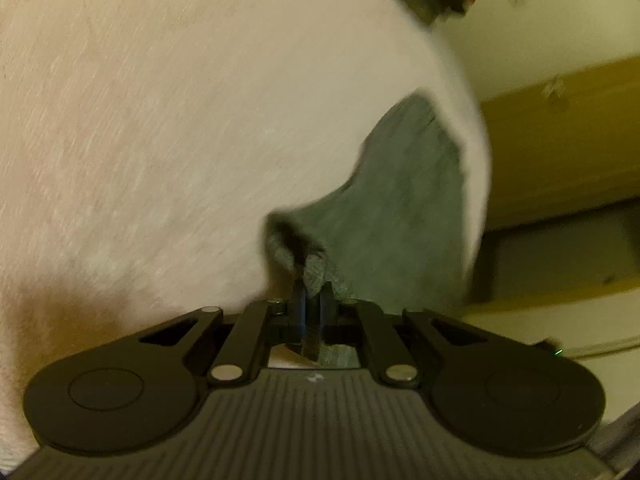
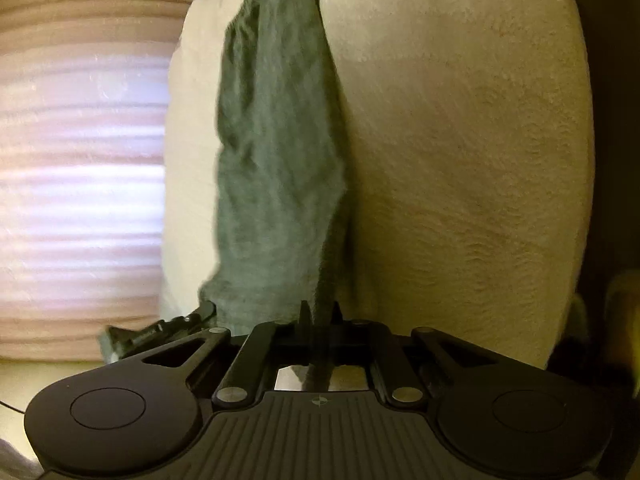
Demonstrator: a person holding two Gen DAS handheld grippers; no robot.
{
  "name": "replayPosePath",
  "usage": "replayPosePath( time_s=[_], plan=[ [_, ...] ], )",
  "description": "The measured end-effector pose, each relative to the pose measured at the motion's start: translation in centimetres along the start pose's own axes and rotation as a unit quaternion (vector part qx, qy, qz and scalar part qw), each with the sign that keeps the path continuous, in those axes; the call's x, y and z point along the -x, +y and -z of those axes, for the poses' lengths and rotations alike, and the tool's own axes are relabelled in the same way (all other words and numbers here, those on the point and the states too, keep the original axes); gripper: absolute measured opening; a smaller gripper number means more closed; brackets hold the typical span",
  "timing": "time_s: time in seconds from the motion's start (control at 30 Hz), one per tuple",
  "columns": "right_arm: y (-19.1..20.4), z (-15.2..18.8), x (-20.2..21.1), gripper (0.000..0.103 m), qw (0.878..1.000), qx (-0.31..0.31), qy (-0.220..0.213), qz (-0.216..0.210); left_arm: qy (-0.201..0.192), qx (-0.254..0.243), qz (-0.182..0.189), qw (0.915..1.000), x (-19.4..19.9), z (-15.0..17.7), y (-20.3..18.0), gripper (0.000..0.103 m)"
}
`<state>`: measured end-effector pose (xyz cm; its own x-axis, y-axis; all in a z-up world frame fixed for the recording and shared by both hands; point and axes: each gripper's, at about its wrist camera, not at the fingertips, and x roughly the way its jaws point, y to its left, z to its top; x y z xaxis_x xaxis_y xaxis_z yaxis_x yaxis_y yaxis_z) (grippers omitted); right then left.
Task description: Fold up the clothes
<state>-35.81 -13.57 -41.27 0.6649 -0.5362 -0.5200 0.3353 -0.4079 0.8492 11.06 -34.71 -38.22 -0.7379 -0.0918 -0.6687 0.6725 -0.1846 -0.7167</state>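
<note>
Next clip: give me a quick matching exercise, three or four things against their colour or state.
Things:
1. grey-green garment
2. cream surface
3. left tongs
4. wooden floor

States:
A. pale planks with glare
B. shut on a bunched cloth corner
C. fuzzy, off-white, under the cloth
D. long and wrinkled

Pairs: 1-D, 2-C, 3-B, 4-A

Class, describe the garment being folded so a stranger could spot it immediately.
Start at the wide cream fuzzy blanket covering the surface. On it lies a grey-green cloth, its near edge pinched by both grippers. It is the only dark fabric on that pale surface.
</note>
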Motion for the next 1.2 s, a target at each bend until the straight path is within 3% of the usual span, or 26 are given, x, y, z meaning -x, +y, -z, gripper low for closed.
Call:
replayPosePath(
  time_s=[0.13,0.3,0.5,0.7,0.77,0.83,0.9,0.97,1.07,1.13,1.2],
  plan=[
    [1.9,-2.3,1.8,0.004,0.999,-0.044,-0.008,-0.026,-0.035,0.012,0.028,0.9989,0.9,-2.1,-2.4,0.003],
    [3.7,-8.3,2.8,0.004,0.994,-0.105,-0.022,-0.036,-0.059,0.029,0.042,0.9969,-0.5,-6.0,-5.8,0.003],
    [4.6,-17.4,0.7,0.004,0.991,-0.134,-0.016,-0.009,-0.051,0.067,0.005,0.9965,-5.7,-13.5,-7.3,0.003],
    [2.8,-22.1,-2.4,0.005,0.982,-0.189,-0.021,0.019,-0.026,0.133,-0.044,0.9898,-11.8,-17.5,-5.4,0.004],
    [2.2,-23.0,-2.6,0.019,0.979,-0.199,-0.039,0.014,-0.029,0.143,-0.05,0.988,-12.7,-18.2,-5.1,0.006],
    [2.2,-23.1,-1.9,0.075,0.978,-0.196,-0.073,-0.016,-0.048,0.168,-0.042,0.9838,-12.3,-18.2,-4.8,0.015],
    [2.4,-23.0,-0.8,0.076,0.974,-0.189,-0.113,-0.054,-0.07,0.188,-0.033,0.9791,-11.7,-18.3,-4.5,0.023],
    [3.3,-23.1,0.1,0.076,0.978,-0.143,-0.143,-0.053,-0.093,0.198,-0.029,0.9754,-10.8,-18.5,-4.3,0.023],
    [5.8,-22.5,1.3,0.074,0.989,0.016,-0.148,0.022,-0.106,0.151,-0.045,0.9817,-9.1,-18.8,-4.9,0.023],
    [6.9,-21.3,0.9,0.05,0.986,0.104,-0.12,0.056,-0.106,0.107,-0.06,0.9868,-8.1,-18.8,-5.5,0.023],
    [8.1,-20.0,0.3,0.047,0.974,0.189,-0.088,0.089,-0.088,0.055,-0.075,0.9918,-7.8,-18.4,-5.8,0.023]
  ],
)
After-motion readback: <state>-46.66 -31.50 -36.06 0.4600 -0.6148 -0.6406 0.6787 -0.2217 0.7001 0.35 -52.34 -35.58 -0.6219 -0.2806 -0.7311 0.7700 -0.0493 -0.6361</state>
